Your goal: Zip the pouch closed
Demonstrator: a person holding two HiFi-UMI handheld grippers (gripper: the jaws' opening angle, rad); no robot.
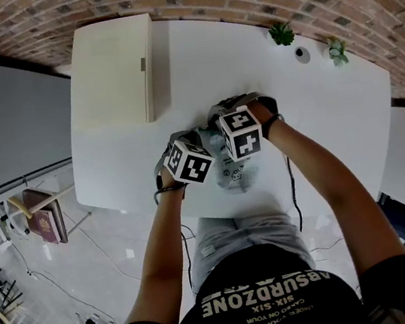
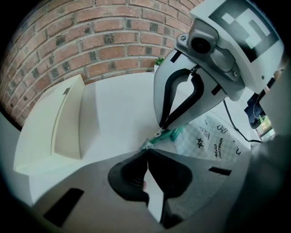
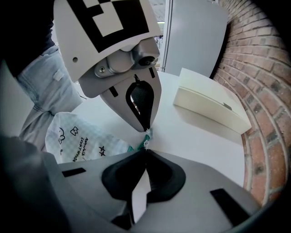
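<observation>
The pouch point(image 2: 213, 141), white with small black drawings, is lying on the white surface point(image 1: 315, 101) near its front edge, just before the person and partly under both tools. The left gripper point(image 2: 148, 154) is pointing steeply down with its fingers point(image 2: 129, 173) clenched on the corner of the pouch where the teal zip point(image 2: 170, 134) ends. The right gripper point(image 3: 145, 152) is meeting it almost tip to tip, and its fingers point(image 3: 120, 175) are clenched on the same end of the zip, seemingly on the little pull. Which one is gripping fabric and which the pull is too small to tell for certain. How much of the zip is already shut is hidden.

To do this step well, I judge that one hand should be anchoring the corner and stretching the zip flat. The other should be drawing the pull in a straight line along the teal track, low to the surface. Pulling upward or at an angle is likely to bunch the soft fabric and jam the slider. A slipping pull is the main risk, since the grip on it is so small.

Counting: one pouch, two grippers, one cream box point(image 1: 112, 72) and two small plants point(image 1: 282, 33) point(image 1: 336, 50) by the brick wall.
</observation>
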